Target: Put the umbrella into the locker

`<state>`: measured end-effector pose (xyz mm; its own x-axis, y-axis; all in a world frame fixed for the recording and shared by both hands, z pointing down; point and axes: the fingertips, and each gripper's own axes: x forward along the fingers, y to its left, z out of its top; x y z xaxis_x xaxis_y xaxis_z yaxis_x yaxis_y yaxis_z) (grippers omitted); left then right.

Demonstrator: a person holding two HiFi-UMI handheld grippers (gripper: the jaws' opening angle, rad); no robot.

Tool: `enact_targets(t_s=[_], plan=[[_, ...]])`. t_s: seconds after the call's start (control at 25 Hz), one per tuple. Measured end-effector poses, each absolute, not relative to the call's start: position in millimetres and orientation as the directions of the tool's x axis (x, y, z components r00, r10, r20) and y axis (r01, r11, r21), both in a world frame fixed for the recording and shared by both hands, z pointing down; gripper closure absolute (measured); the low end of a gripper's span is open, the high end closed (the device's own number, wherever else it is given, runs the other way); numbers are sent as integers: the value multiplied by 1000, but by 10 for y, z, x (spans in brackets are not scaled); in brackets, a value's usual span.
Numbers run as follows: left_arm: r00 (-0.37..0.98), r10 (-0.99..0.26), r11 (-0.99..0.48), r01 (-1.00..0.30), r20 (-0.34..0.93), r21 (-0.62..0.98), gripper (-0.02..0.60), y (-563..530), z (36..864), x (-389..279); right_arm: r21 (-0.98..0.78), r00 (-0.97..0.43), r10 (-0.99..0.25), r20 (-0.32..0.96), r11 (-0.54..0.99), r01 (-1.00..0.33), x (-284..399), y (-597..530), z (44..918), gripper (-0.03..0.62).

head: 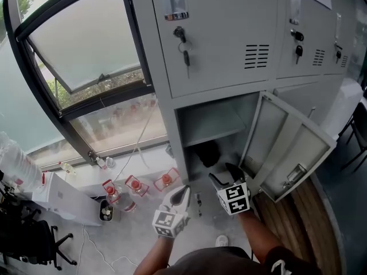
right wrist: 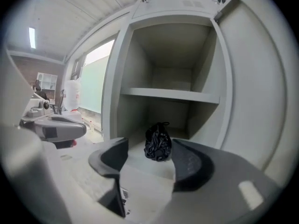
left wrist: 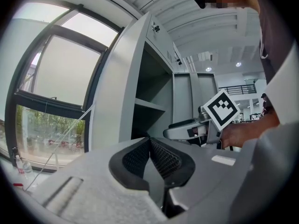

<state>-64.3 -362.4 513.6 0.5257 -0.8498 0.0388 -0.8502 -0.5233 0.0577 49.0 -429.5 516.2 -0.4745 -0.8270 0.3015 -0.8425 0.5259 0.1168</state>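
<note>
A folded black umbrella (head: pixel 206 152) lies on the floor of the open grey locker (head: pixel 189 119), under its shelf (head: pixel 215 133). In the right gripper view the umbrella (right wrist: pixel 158 142) shows as a dark bundle deep in the lower compartment, beyond and apart from the pads. My right gripper (head: pixel 225 176) (right wrist: pixel 149 157) is open and empty, just outside the locker's opening. My left gripper (head: pixel 183 192) (left wrist: pixel 149 143) is shut on nothing, lower and to the left, pointing level. The right gripper (left wrist: pixel 187 129) also shows in the left gripper view.
The locker door (head: pixel 289 148) stands open to the right of my right gripper. Keys (head: pixel 184 53) hang from the upper doors. Red-capped containers (head: pixel 135 185), a white box (head: pixel 63 196) and a black chair (head: pixel 28 239) sit on the floor at left, below the window (head: pixel 86 50).
</note>
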Motion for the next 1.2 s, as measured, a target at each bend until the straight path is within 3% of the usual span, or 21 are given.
enact_targets(t_s=[0.2, 0.36, 0.48, 1.2], plan=[[525, -851, -523, -850, 26, 54, 577, -3644, 5019, -642, 122, -443, -864, 238, 479, -869, 585, -4168, 5043, 438], [534, -845, -533, -845, 9, 42, 577, -3647, 4993, -626, 129, -420, -884, 206, 450, -884, 616, -4119, 4995, 505], [538, -843, -538, -842, 4, 41, 577, -3644, 4968, -608, 140, -388, -899, 201, 419, -897, 664, -4098, 5005, 589], [560, -828, -560, -828, 1, 34, 577, -3598, 4956, -395, 119, -336, -925, 177, 359, -926, 901, -3994, 4956, 591]])
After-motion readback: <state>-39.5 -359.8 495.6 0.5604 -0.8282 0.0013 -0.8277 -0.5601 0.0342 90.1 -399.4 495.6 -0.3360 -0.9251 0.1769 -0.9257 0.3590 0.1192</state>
